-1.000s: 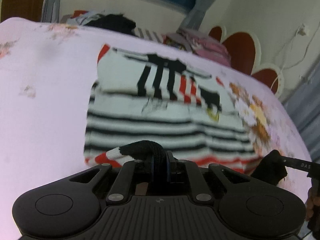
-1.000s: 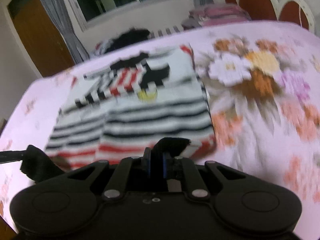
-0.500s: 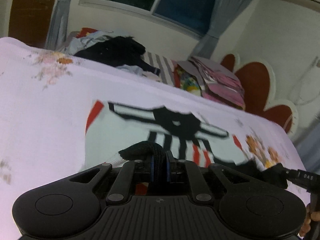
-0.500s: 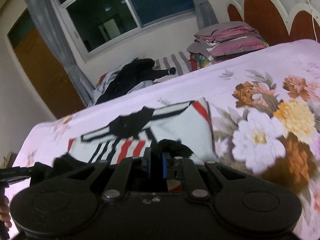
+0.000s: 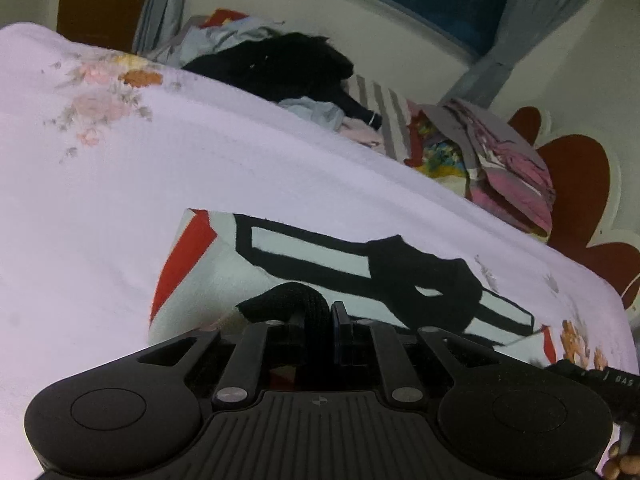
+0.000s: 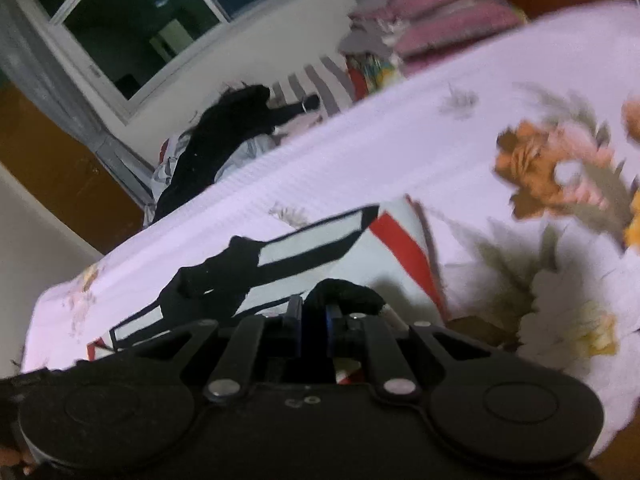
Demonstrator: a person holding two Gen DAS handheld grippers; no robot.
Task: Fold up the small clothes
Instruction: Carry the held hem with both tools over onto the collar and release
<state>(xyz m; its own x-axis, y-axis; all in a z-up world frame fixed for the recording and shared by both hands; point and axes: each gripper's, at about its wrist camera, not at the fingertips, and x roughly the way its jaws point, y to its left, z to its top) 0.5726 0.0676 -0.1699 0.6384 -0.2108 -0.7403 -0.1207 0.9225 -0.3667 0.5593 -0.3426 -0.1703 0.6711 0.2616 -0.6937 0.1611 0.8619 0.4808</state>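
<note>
A small white garment (image 5: 320, 256) with black and red stripes lies on the pale pink floral bedsheet (image 5: 120, 184). My left gripper (image 5: 326, 320) is shut on the garment's black hem edge at its left corner. My right gripper (image 6: 314, 320) is shut on the black hem (image 6: 344, 290) at the garment's (image 6: 320, 252) right corner. Both grippers hold the hem low over the garment's far part, near its black collar (image 5: 420, 276). The striped lower body is hidden under the grippers.
A heap of dark and light clothes (image 5: 280, 64) lies at the bed's far edge. Folded pink bedding (image 5: 504, 168) is stacked by the red headboard (image 5: 576, 184). A window (image 6: 152, 28) and a wooden door (image 6: 52, 176) are behind.
Both grippers have carried the hem forward over the garment toward the collar, covering the striped lower body. The views now tilt up and show more of the room.
</note>
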